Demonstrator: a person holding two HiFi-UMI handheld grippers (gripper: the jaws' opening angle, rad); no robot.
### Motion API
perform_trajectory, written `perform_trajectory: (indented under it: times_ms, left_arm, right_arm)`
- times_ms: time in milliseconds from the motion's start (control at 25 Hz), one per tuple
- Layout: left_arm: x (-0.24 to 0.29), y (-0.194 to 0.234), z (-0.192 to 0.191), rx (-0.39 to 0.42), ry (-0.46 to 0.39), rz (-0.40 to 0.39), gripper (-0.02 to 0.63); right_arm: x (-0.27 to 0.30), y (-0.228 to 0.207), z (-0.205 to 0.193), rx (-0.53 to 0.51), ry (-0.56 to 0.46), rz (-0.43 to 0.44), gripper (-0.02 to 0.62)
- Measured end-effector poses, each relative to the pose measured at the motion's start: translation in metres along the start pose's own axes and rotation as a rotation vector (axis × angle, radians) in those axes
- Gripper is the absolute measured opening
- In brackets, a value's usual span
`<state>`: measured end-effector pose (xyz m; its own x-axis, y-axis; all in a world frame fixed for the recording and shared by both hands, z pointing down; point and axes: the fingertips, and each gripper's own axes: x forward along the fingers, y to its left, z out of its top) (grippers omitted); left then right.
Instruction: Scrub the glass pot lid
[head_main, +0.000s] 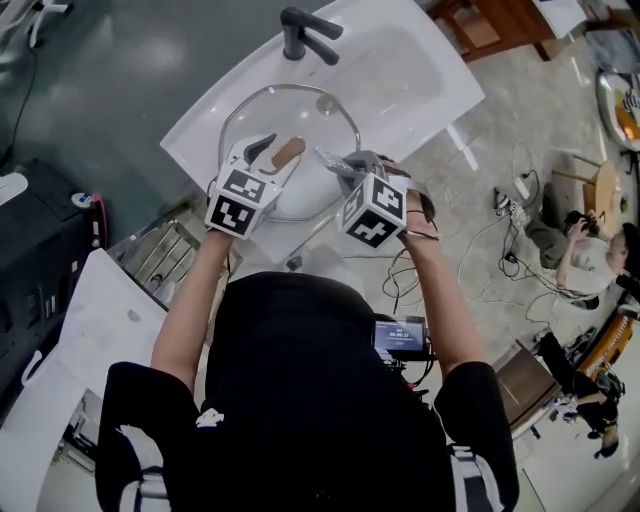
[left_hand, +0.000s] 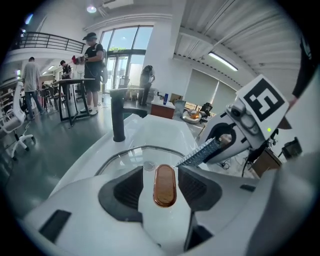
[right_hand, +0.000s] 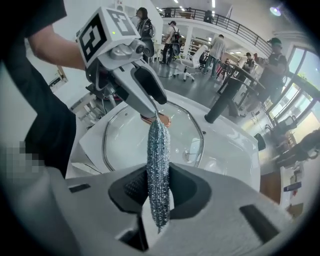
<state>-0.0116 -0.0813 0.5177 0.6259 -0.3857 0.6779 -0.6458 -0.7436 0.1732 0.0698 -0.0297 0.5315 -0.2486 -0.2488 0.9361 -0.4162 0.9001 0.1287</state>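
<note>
The right gripper is clamped on a steel-wool scourer. The scourer is squeezed into a narrow strip whose long axis runs straight out from the jaws towards 12 o'clock in the right gripper view. Its tip ends just beside the copper-brown knob of the glass lid. The pane spreads from 9 to 2 o'clock round that tip, below and ahead of the jaws, so the scourer looks set to meet glass by dropping forward.

In the left gripper view, the left gripper stands part open with the knob between its jaws. There is a clear gap at the 9 o'clock pad and very little at the 3 o'clock pad, so I judge it loosely caged, not pinched. In the head view the lid lies over the white basin, with the black tap at its 12 o'clock.
</note>
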Motion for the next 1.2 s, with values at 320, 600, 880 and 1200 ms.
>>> perform_trajectory:
  times_ms: [320,600,880,1200]
  left_arm:
    - [-0.043,0.009,0.031,0.05,-0.078,0.068,0.193]
    - [-0.088,0.013,0.067,0.071,-0.171,0.113,0.158]
    - [-0.148,0.005,0.126,0.044,-0.364,0.152,0.061]
    - [-0.208,0.0,0.182,0.098,-0.544,0.207,0.029]
  right_arm:
    - [-0.032,-0.022,0.032,0.095,-0.122,-0.129,0.071]
    - [-0.086,-0.046,0.084,0.278,-0.365,-0.176,0.071]
    - [-0.157,-0.055,0.146,0.274,-0.625,-0.255,0.071]
    - [-0.234,-0.077,0.189,0.282,-0.833,-0.344,0.069]
